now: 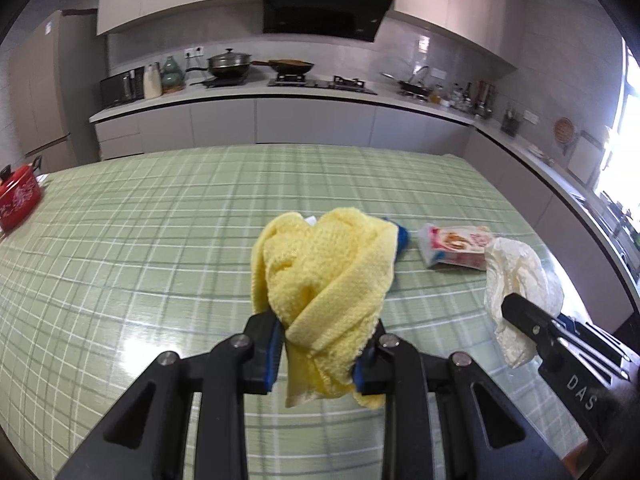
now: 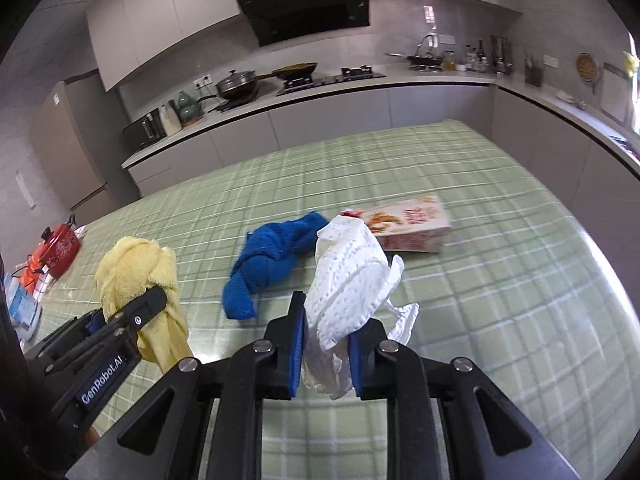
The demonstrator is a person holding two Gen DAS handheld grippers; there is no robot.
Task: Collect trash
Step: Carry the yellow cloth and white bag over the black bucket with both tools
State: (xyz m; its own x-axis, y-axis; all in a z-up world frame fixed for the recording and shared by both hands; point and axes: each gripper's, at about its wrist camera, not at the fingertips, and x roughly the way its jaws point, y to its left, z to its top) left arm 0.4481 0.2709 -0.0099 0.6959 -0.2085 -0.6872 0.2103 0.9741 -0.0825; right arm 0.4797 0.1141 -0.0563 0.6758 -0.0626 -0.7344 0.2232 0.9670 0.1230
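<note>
Clamped in left gripper [image 1: 320,356]: yellow cloth [image 1: 324,276], bunched and lifted clear of green checked table [image 1: 140,248]. Clamped in right gripper [image 2: 326,354]: crumpled white paper towel [image 2: 352,272], also off the surface. Two pieces picked up, neither yet dropped anywhere; no bin in either view. Left lying near table's middle: blue cloth [image 2: 272,260], knotted in a heap, and just beside it toward the right edge, printed carton [image 2: 412,226] flat on its side. Judged roughly half done: both holds secure, disposal pending, blue cloth and carton untouched. Red pot [image 1: 18,200] beyond table's left edge, apparently no part of the job.
</note>
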